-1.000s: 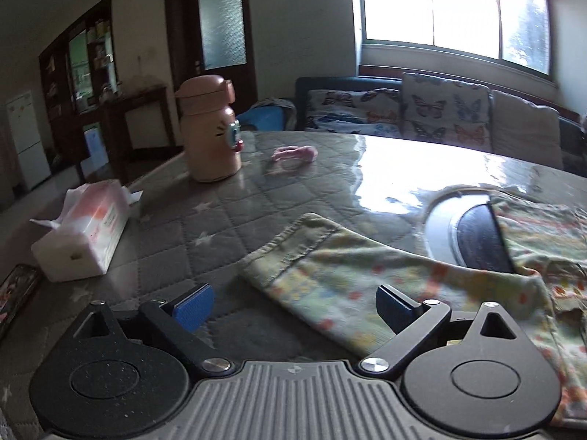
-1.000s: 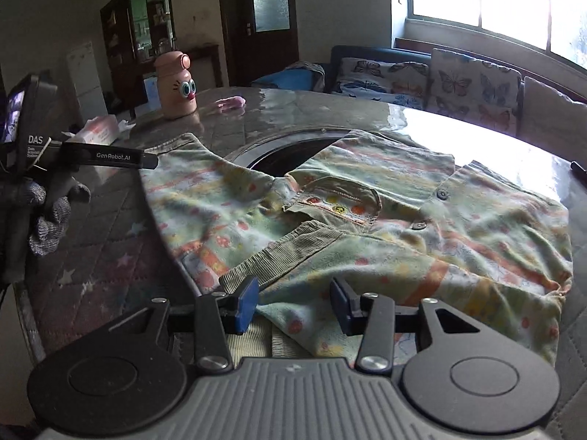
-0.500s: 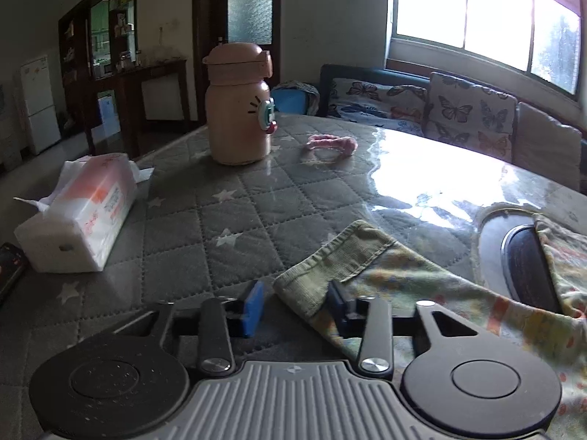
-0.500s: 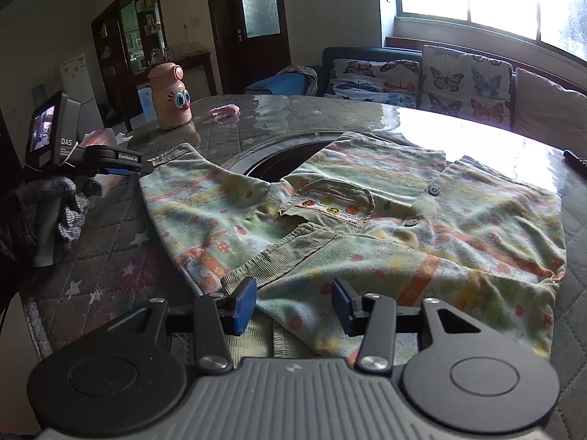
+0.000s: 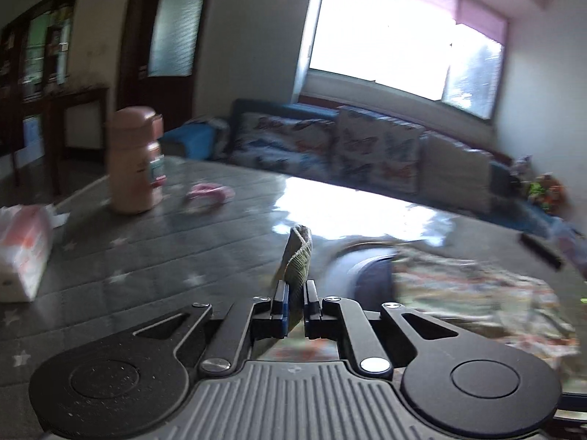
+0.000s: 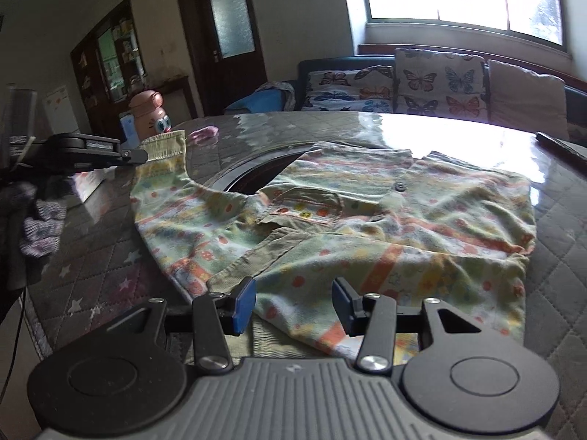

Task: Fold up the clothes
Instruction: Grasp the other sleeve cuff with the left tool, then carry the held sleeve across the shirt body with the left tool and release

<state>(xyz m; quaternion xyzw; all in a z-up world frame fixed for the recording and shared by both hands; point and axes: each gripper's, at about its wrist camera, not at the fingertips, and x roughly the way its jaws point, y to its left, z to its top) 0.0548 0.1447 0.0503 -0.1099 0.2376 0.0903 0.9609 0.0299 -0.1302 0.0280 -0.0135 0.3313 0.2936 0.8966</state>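
Observation:
A child's patterned shirt (image 6: pixel 367 220) lies spread on the quilted table (image 6: pixel 91 275), over a round dark inset (image 6: pixel 253 179). My left gripper (image 5: pixel 295 304) has its jaws closing, and the pads press on the green ribbed sleeve cuff (image 5: pixel 299 256), which stands up between them, lifted off the table. The right wrist view shows that left gripper (image 6: pixel 141 156) at the far left, holding the cuff (image 6: pixel 165 146) with the sleeve raised. My right gripper (image 6: pixel 293 302) stands open low over the shirt's near edge, the fabric lying slack between its fingers.
A pink bottle (image 5: pixel 134 161), a small pink item (image 5: pixel 211 192) and a tissue pack (image 5: pixel 22 245) sit on the table's left part. A dark remote (image 6: pixel 561 145) lies at the far right. A person's gloved hand (image 6: pixel 40 220) holds the left gripper. A sofa with butterfly cushions (image 6: pixel 433 84) stands behind.
My left gripper went from wide open beside the sleeve end to shut on the cuff and rose, lifting the sleeve. The right gripper stayed open over the shirt's near edge.

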